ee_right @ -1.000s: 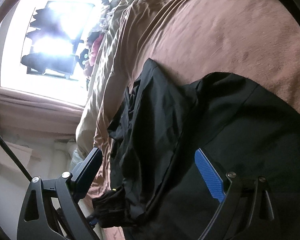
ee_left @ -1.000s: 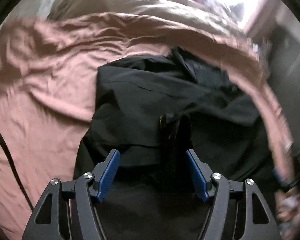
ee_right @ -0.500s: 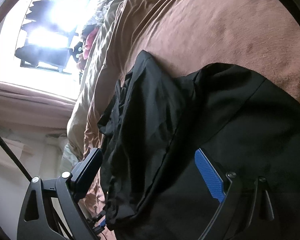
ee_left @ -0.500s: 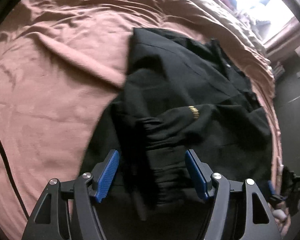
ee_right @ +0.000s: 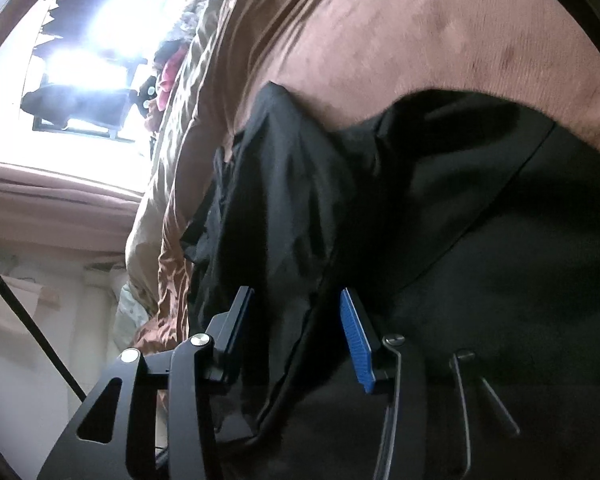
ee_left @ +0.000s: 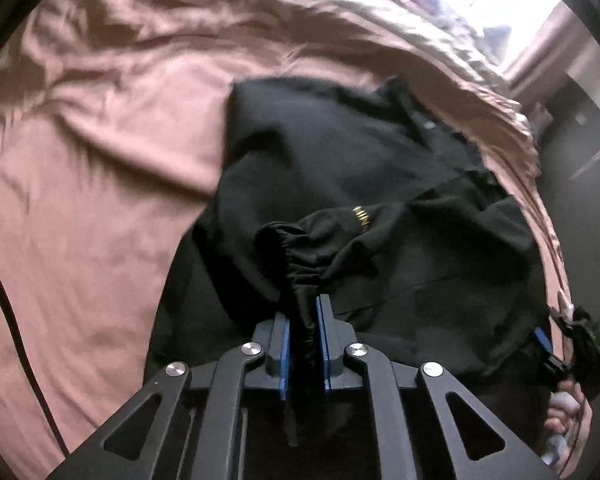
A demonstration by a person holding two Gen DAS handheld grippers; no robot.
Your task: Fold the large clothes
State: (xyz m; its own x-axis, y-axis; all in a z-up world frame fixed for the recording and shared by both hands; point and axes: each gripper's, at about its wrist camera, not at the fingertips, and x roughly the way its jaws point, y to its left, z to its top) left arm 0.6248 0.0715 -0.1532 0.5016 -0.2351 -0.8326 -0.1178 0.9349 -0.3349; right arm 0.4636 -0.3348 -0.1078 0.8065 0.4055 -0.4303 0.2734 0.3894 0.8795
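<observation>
A large black jacket [ee_left: 340, 152] lies crumpled on a bed with a pink-brown sheet [ee_left: 100, 160]. My left gripper [ee_left: 303, 312] is shut on the jacket's elastic sleeve cuff [ee_left: 296, 256], which bunches up just ahead of the blue pads. A small gold print [ee_left: 360, 216] shows on the sleeve. In the right wrist view the jacket [ee_right: 480, 220] fills the lower right. My right gripper [ee_right: 296, 312] is partly closed around a fold of the black cloth, with a gap still between its pads. The right gripper also shows at the far right of the left wrist view [ee_left: 556, 344].
A beige blanket [ee_right: 204, 80] is heaped along the bed's far edge. A bright window [ee_right: 84, 68] lies beyond it with clothes piled near it. A black cable [ee_left: 16, 320] runs over the sheet at left. The bed's edge drops off to a dark floor [ee_left: 580, 184].
My left gripper has closed on the sleeve cuff; it was open half a second ago. My right gripper's jaws have narrowed around the jacket fold.
</observation>
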